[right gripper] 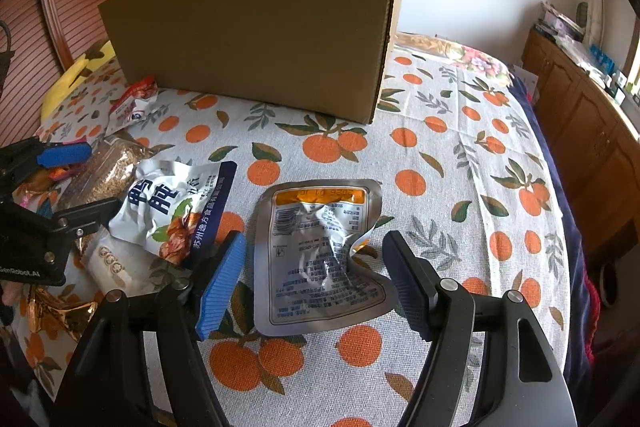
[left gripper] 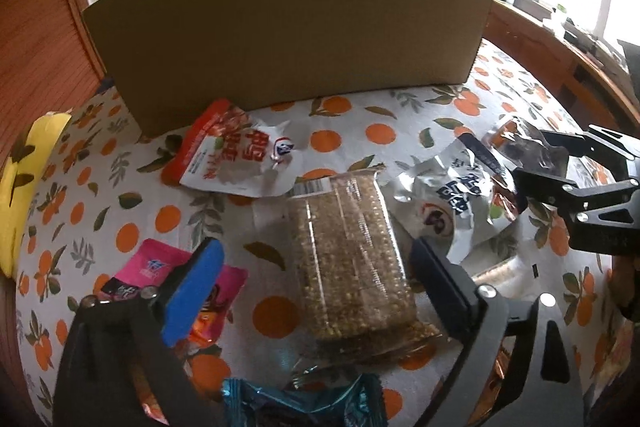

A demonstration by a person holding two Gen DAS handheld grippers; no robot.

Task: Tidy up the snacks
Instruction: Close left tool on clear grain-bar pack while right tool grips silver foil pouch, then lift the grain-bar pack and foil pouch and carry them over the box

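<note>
Snack packs lie on an orange-print cloth (right gripper: 440, 155) in front of a tall cardboard box (left gripper: 288, 27). My left gripper (left gripper: 316, 245) is open and straddles a clear pack of brown grain bars (left gripper: 352, 267) lying flat; neither pad touches it. My right gripper (right gripper: 315, 239) is open around a crumpled silver pouch (right gripper: 320, 259) that lies print side up, with small gaps at both pads. Between the two grippers lies a white-and-blue pouch (right gripper: 172, 203). A red-and-white pouch (left gripper: 236, 155) rests near the box's left corner.
A pink pouch (left gripper: 148, 263) and a teal wrapper (left gripper: 304, 403) lie near my left gripper. A gold wrapper (right gripper: 60, 311) and a white cracker pack (right gripper: 116, 267) sit at the left. A yellow pillow (left gripper: 24, 187) lies far left; wooden cabinets (right gripper: 580, 115) line the right.
</note>
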